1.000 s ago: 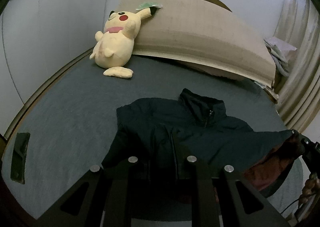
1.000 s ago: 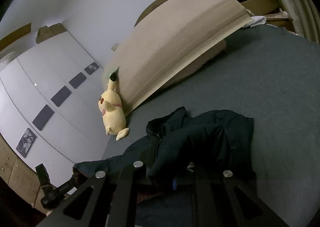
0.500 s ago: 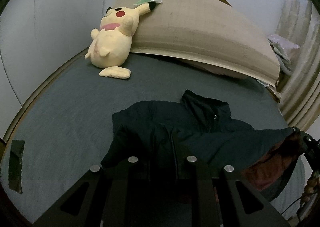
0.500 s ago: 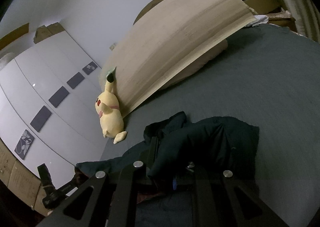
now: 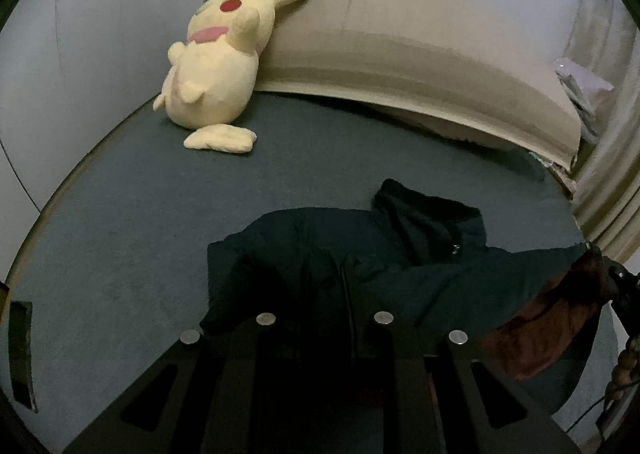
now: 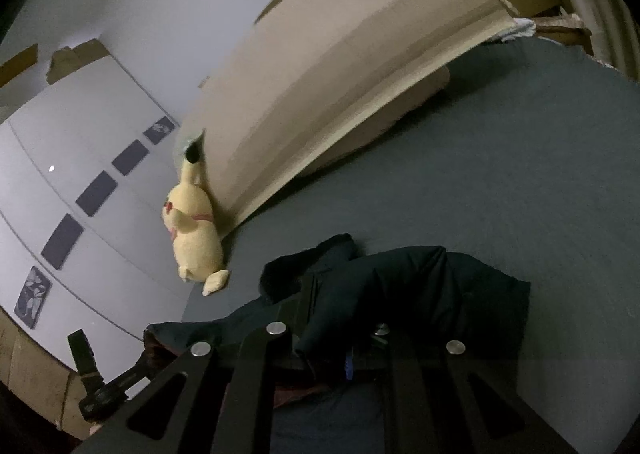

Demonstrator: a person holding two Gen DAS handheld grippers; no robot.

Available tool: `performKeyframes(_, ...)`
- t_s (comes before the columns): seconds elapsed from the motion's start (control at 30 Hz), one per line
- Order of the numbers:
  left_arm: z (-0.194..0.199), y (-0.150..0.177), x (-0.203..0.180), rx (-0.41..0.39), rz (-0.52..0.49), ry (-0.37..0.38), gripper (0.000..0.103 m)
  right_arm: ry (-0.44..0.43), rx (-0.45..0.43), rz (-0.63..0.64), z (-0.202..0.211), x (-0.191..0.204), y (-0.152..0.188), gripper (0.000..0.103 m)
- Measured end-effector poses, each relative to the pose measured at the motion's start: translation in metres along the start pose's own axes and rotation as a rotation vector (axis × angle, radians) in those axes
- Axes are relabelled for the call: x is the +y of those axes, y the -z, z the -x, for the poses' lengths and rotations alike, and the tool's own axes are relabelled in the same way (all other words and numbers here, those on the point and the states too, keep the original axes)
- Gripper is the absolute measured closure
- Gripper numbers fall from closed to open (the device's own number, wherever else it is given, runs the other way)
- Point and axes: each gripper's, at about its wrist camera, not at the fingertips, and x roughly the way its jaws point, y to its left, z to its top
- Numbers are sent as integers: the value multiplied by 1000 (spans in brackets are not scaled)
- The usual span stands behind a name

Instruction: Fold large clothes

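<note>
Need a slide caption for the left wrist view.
Dark jacket gripped at its hem on a grey bed, yellow plush against the headboard.

Both grippers carry the dark jacket (image 5: 360, 254) further up the grey bed (image 5: 120, 234), toward the headboard (image 5: 400, 46). In the left wrist view the yellow plush toy (image 5: 216, 66) looms larger and nearer; in the right wrist view it sits lower and closer (image 6: 192, 230).
</note>
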Motion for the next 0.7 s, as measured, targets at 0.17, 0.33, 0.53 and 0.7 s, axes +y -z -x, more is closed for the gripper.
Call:
performKeyframes(0.17, -26, -3, -1, 37, -6, -16, 86, 33, 35, -19, -29, -14, -4, 92)
performKeyframes(0.33, -47, -4, 2, 68, 0, -23, 86, 53, 61, -33, -52, -24, -5, 92)
performKeyframes(0.53, -64, -5, 4, 92, 3, -29, 86, 74, 91, -45, -74, -34, -7, 92)
performKeyframes(0.7, -76, -4, 7, 116, 10, -30, 86, 94, 121, -61, -91, -45, -6, 92)
